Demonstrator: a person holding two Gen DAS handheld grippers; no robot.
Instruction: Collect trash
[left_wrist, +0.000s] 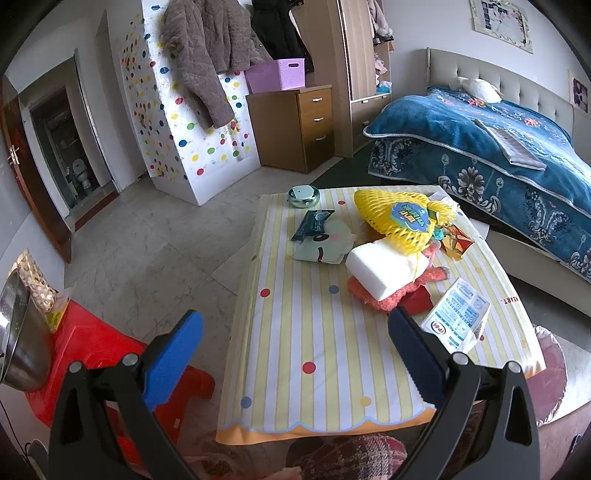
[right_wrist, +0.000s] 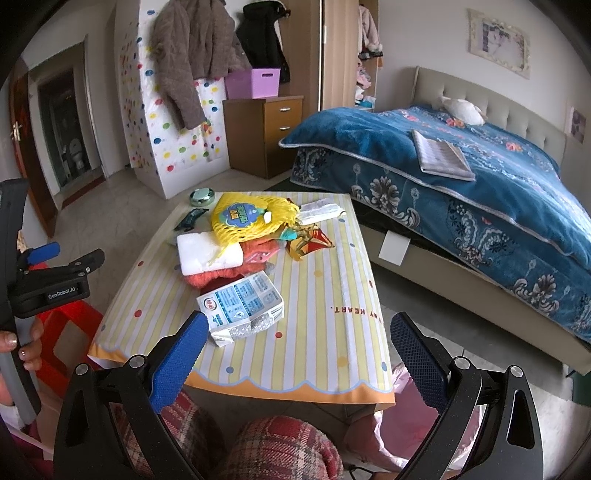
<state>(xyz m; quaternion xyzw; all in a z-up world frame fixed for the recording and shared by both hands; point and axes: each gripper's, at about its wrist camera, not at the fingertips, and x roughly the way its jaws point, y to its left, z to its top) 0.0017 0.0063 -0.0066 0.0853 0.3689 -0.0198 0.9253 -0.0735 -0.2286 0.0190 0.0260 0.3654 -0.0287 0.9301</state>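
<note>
A red stool (left_wrist: 92, 343) stands left of the desk (left_wrist: 295, 332). The left gripper (left_wrist: 295, 332) hangs over the desk's near edge with its jaws wide open and nothing in them. Its blue pads (left_wrist: 173, 358) are apart. The trash lies past the jaws, toward the desk's far right corner: a dark wrapper (left_wrist: 312, 229), a white foam block (left_wrist: 384, 267), a yellow foam net (left_wrist: 399, 218) on top, and an orange snack bag (left_wrist: 456, 240). A flat blue and white carton (right_wrist: 242, 306) lies nearer. The right gripper (right_wrist: 295, 350) also has wide open, empty jaws. The carton sits just past its left pad, not touching. The bed (right_wrist: 480, 192) is on the right.
</note>
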